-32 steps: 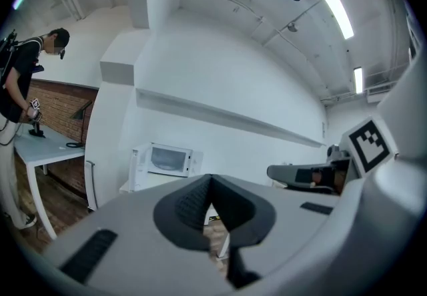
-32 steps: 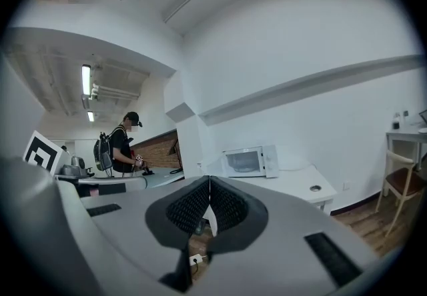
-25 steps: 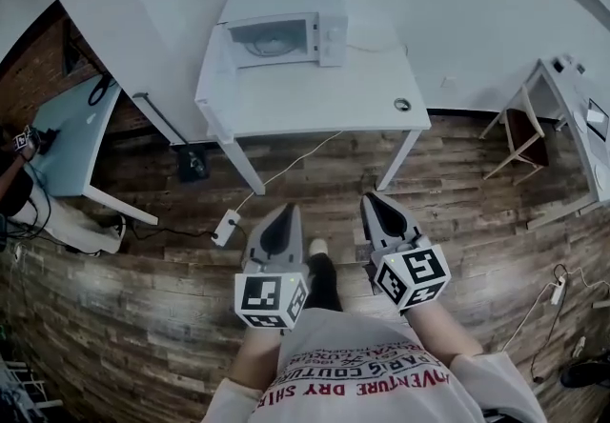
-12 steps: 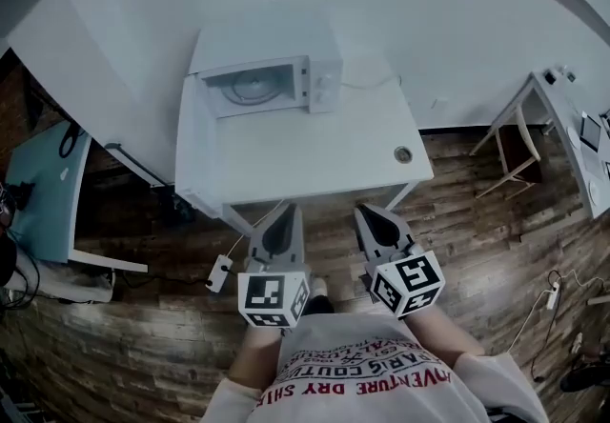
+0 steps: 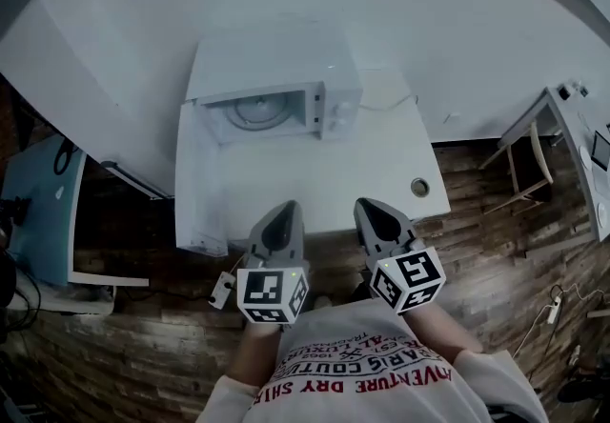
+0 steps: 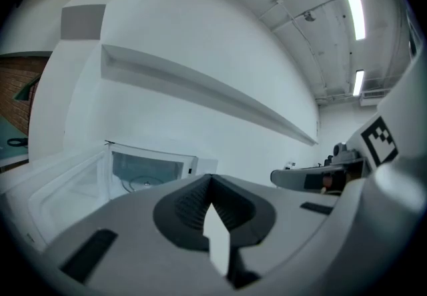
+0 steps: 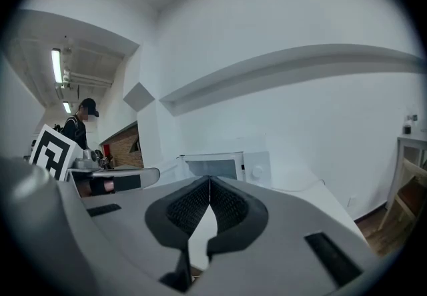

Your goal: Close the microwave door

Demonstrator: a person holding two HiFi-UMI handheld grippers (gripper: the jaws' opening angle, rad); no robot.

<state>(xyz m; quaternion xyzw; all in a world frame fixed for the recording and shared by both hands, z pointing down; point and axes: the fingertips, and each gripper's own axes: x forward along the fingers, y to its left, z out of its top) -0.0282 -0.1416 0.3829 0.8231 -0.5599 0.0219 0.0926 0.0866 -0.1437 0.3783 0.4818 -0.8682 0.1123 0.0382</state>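
Microwave point(image 5: 276, 88) on white table point(image 5: 324, 178), door point(image 5: 198, 178) open.
Head view: microwave upper centre, door swung out toward frame left. Left gripper point(image 5: 283, 211) and right gripper point(image 5: 370, 209), lower centre at table's near edge: jaws pressed together, nothing between them.

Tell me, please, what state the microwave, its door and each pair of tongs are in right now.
microwave door: open, swung out to the left.
microwave: cavity exposed, turntable visible inside.
left gripper: tongs shut, nothing between them.
right gripper: tongs shut, nothing between them.
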